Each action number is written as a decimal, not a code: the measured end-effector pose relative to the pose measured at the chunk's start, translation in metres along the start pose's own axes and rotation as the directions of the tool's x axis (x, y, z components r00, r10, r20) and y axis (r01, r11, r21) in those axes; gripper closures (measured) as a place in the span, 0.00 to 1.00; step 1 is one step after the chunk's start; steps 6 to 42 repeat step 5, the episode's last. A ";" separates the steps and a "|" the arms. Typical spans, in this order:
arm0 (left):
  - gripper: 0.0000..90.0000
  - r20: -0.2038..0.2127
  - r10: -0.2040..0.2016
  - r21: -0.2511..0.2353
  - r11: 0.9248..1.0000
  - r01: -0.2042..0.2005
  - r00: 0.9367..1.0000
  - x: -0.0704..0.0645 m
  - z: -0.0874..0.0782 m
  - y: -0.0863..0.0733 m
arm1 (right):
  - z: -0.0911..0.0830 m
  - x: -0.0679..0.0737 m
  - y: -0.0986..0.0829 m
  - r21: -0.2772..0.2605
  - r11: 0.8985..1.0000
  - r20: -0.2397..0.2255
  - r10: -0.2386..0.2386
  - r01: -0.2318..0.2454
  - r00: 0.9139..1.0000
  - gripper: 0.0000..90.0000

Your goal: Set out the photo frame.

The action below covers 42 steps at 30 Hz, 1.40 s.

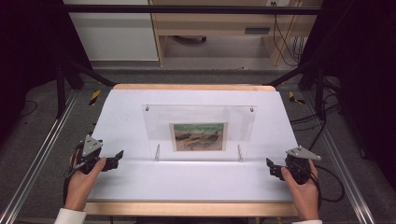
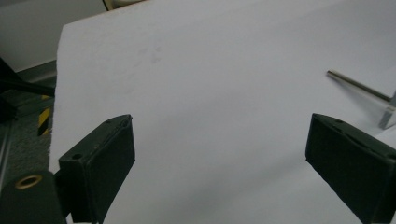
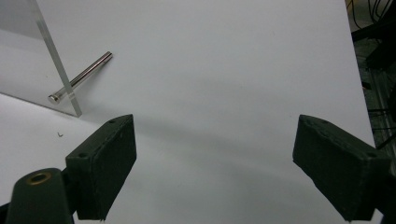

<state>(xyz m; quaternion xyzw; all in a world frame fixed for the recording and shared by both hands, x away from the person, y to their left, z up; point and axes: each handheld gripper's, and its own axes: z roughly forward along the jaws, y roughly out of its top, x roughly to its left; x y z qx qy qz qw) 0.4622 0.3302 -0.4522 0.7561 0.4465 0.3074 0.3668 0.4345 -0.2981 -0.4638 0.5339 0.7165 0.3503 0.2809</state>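
You are holding the left gripper point(image 1: 117, 157) and right gripper point(image 1: 272, 168) near the white desk's point(image 1: 196, 182) front corners, jaws spread wide, gripping nothing. The clear acrylic picture frame point(image 1: 198, 133) is standing mid-desk between them; the gripper views are revealing its steel pins point(image 3: 81, 76).

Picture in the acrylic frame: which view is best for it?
High view: the picture sits whole inside the acrylic frame, facing the camera. The left gripper view catches a frame corner and a metal pin; the right gripper view, a frame edge.
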 end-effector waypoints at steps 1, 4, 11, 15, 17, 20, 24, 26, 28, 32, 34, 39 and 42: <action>0.09 -0.002 -0.004 0.001 1.000 0.004 1.000 0.000 0.001 -0.001 | 0.000 0.000 0.000 0.001 1.000 0.001 0.002 -0.002 1.000 0.14; 0.09 -0.003 -0.009 -0.001 1.000 0.009 1.000 0.001 0.001 -0.001 | 0.000 0.001 0.000 -0.001 1.000 0.004 0.011 -0.011 1.000 0.14; 0.09 -0.003 -0.010 -0.007 1.000 0.010 1.000 0.000 0.001 -0.001 | 0.000 0.001 0.000 -0.004 1.000 0.009 0.010 -0.010 1.000 0.14; 0.09 -0.003 -0.010 -0.007 1.000 0.010 1.000 0.000 0.001 -0.001 | 0.000 0.001 0.000 -0.004 1.000 0.009 0.010 -0.010 1.000 0.14; 0.09 -0.003 -0.010 -0.007 1.000 0.010 1.000 0.000 0.001 -0.001 | 0.000 0.001 0.000 -0.004 1.000 0.009 0.010 -0.010 1.000 0.14; 0.09 -0.003 -0.010 -0.007 1.000 0.010 1.000 0.000 0.001 -0.001 | 0.000 0.001 0.000 -0.004 1.000 0.009 0.010 -0.010 1.000 0.14; 0.09 -0.003 -0.010 -0.007 1.000 0.010 1.000 0.000 0.001 -0.001 | 0.000 0.001 0.000 -0.004 1.000 0.009 0.010 -0.010 1.000 0.14; 0.09 -0.003 -0.010 -0.007 1.000 0.010 1.000 0.000 0.001 -0.001 | 0.000 0.001 0.000 -0.004 1.000 0.009 0.010 -0.010 1.000 0.14; 0.09 -0.003 -0.010 -0.007 1.000 0.010 1.000 0.000 0.001 -0.001 | 0.000 0.001 0.000 -0.004 1.000 0.009 0.010 -0.010 1.000 0.14; 0.09 -0.003 -0.010 -0.007 1.000 0.010 1.000 0.000 0.001 -0.001 | 0.000 0.001 0.000 -0.004 1.000 0.009 0.010 -0.010 1.000 0.14; 0.09 -0.003 -0.010 -0.007 1.000 0.010 1.000 0.000 0.001 -0.001 | 0.000 0.001 0.000 -0.004 1.000 0.009 0.010 -0.010 1.000 0.14; 0.09 -0.003 -0.010 -0.007 1.000 0.010 1.000 0.000 0.001 -0.001 | 0.000 0.001 0.000 -0.004 1.000 0.009 0.010 -0.010 1.000 0.14; 0.09 -0.003 -0.010 -0.007 1.000 0.010 1.000 0.000 0.001 -0.001 | 0.000 0.001 0.000 -0.004 1.000 0.009 0.010 -0.010 1.000 0.14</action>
